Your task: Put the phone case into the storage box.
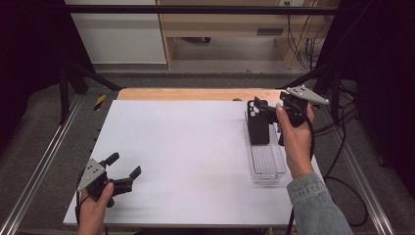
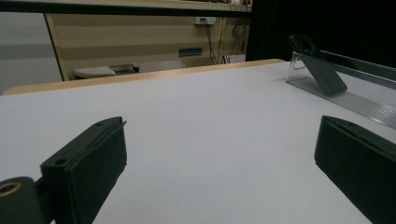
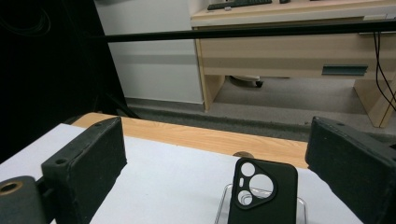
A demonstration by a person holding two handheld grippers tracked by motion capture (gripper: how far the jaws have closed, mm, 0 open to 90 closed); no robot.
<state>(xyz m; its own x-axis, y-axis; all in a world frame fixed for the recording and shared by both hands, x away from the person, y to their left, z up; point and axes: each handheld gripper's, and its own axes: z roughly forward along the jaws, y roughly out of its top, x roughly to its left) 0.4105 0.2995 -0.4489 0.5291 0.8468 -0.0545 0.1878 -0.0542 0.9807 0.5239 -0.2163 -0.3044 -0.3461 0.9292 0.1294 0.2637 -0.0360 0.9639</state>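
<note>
A lab or office workroom is suggested: a white-topped bench is framed by black rails, and a wooden desk with trailing cables is seen behind.

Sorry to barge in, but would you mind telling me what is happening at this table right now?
A person holds tongs in each hand over a white table. The right tongs are open at the far right, their jaws on either side of a black phone case, not closed on it. The case leans with its top end raised on the far end of a clear tray. The left tongs are open near the front left corner, holding nothing.
</note>
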